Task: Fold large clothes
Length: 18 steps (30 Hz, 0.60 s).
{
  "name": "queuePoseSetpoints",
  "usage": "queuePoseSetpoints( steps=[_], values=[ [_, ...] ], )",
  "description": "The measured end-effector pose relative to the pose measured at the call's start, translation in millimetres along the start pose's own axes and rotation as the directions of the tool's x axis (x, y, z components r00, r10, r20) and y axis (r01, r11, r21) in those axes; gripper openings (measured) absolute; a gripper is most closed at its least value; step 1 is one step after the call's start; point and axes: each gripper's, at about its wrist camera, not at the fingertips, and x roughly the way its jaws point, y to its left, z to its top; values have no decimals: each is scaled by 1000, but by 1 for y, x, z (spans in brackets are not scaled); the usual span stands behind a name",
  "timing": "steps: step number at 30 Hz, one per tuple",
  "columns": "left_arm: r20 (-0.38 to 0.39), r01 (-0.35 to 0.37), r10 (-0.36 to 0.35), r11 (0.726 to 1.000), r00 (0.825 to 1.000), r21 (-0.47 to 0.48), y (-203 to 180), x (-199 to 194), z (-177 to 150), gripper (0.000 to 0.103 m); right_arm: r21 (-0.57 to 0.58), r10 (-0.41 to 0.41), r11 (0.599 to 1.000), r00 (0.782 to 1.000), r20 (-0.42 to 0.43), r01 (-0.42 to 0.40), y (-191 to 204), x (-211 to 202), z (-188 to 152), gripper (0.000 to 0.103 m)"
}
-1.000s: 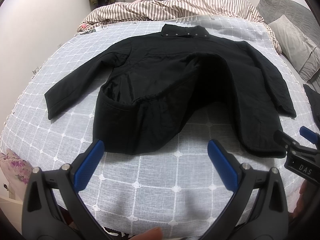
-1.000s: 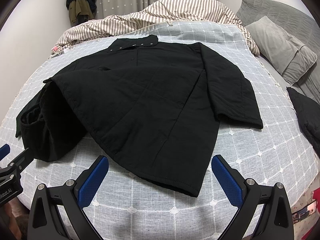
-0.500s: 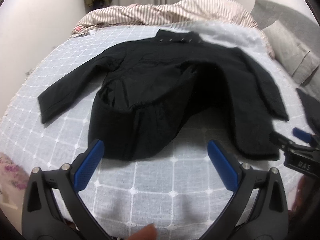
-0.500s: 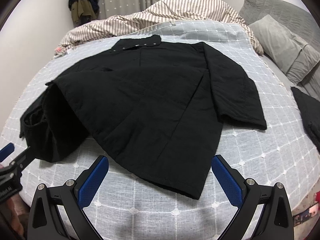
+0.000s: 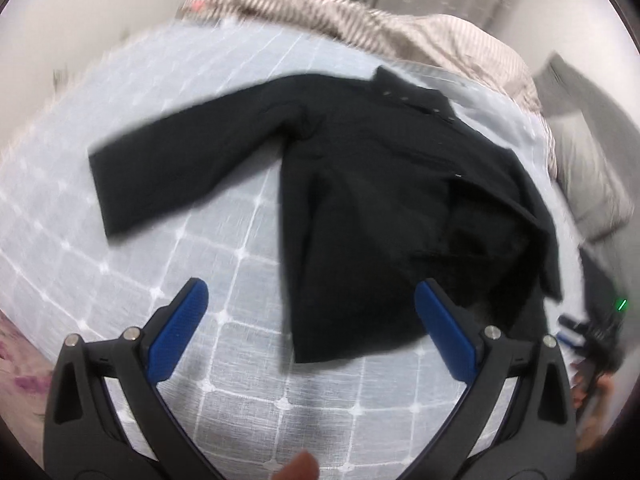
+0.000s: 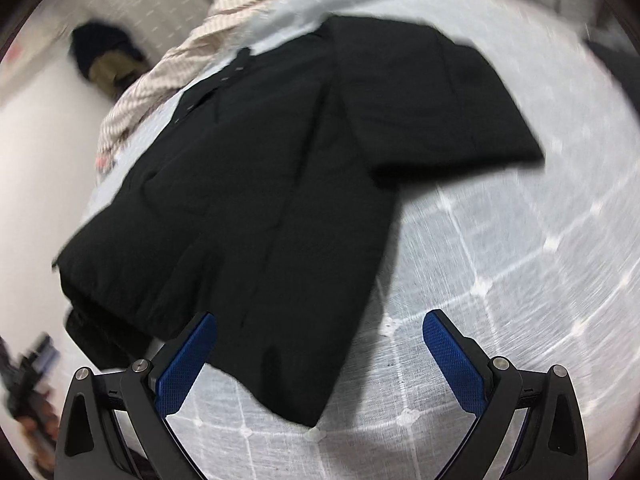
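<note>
A black quilted jacket [image 5: 360,208] lies flat on the bed, collar at the far end, one front panel folded over the body. Its left sleeve [image 5: 180,160] stretches out to the left. In the right wrist view the jacket [image 6: 260,200] fills the middle, with its right sleeve [image 6: 432,104] at the upper right. My left gripper [image 5: 312,312] is open and empty, just above the near hem. My right gripper [image 6: 320,348] is open and empty, its jaws either side of the hem's near corner. Both views are blurred.
The bed has a white grid-pattern cover [image 5: 248,380]. A striped duvet [image 5: 360,20] is bunched at the far end and grey pillows [image 5: 588,168] lie at the right. The right gripper [image 5: 592,332] shows at the left view's right edge.
Both grippers have swung: the left view has turned left toward the left sleeve, the right view has tilted and come closer to the hem. Both stay open. The jacket has not moved.
</note>
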Motion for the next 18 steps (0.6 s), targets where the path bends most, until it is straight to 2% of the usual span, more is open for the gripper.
queuePoseSetpoints(
  steps=[3,6,8,10,11,12,13,14,15,18],
  values=[
    [-90,68,-76,993,993,-93,21,30,0,99,98,101,990,994,-37,-97,-21,17,3,103],
    [-125,107,-128,981,984,-163,30,50,-2,98,138,168,978,984,-64,-158,-23,31,2,99],
    [-139,176,-217,950,966,-256,40,61,-6,98,154,224,966,970,-98,-207,-20,42,0,94],
    [-134,210,-262,925,956,-317,45,65,-10,97,154,234,964,965,-119,-215,-16,50,1,88],
    [-120,222,-273,919,955,-326,46,63,-10,97,151,237,964,964,-124,-218,-13,52,1,77],
    [-103,231,-277,918,955,-323,46,61,-11,97,150,248,962,960,-127,-229,-11,53,1,54],
    [-94,233,-275,920,957,-315,44,59,-10,97,158,280,953,950,-141,-257,-10,57,1,35],
    [-90,237,-276,921,957,-309,44,57,-9,97,169,313,944,934,-172,-285,-8,62,0,10],
    [-87,240,-277,923,957,-299,41,53,-8,97,163,319,943,930,-181,-291,-7,62,0,9],
    [-91,242,-272,938,958,-248,34,45,-6,97,80,296,955,944,-146,-287,-5,38,3,8]
  ],
)
